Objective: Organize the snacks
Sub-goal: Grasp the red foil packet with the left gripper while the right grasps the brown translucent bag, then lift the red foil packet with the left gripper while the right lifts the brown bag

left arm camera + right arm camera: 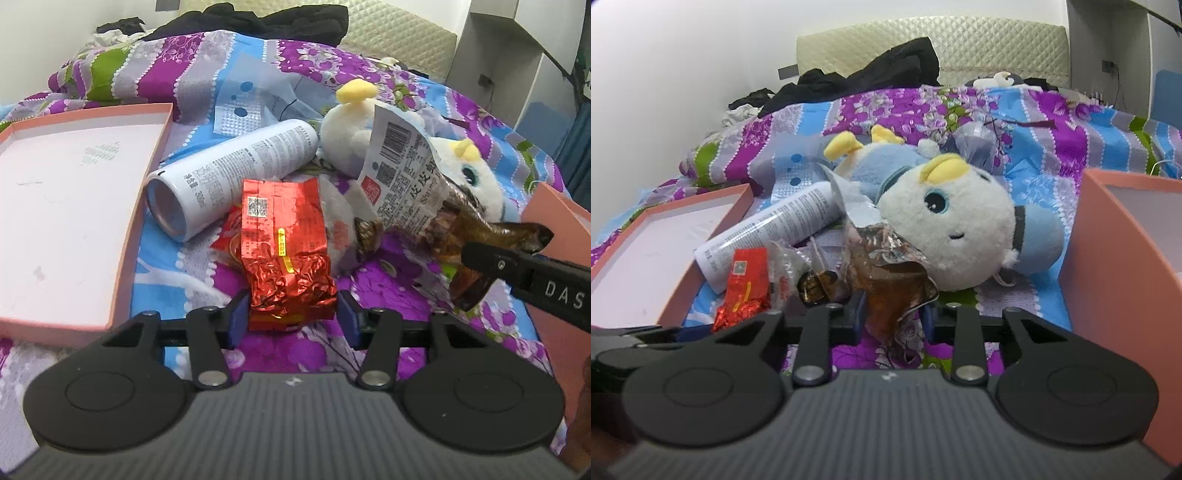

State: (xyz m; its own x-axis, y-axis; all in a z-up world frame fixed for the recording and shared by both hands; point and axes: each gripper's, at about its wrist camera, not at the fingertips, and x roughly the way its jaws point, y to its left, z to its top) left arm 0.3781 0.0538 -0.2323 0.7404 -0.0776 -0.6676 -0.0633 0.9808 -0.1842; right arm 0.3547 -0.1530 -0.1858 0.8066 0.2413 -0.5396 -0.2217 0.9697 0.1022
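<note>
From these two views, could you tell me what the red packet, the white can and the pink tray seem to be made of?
Red packet: looks like metallised foil, shiny and sharply crinkled at its near end.
White can: probably metal, a smooth glossy printed wall and a recessed base with a rolled rim.
Pink tray: likely matte cardboard, with thin folded walls and a dull white inside.

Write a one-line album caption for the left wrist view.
Left gripper closing around a red foil packet on a floral bedspread, beside a white can.
</note>
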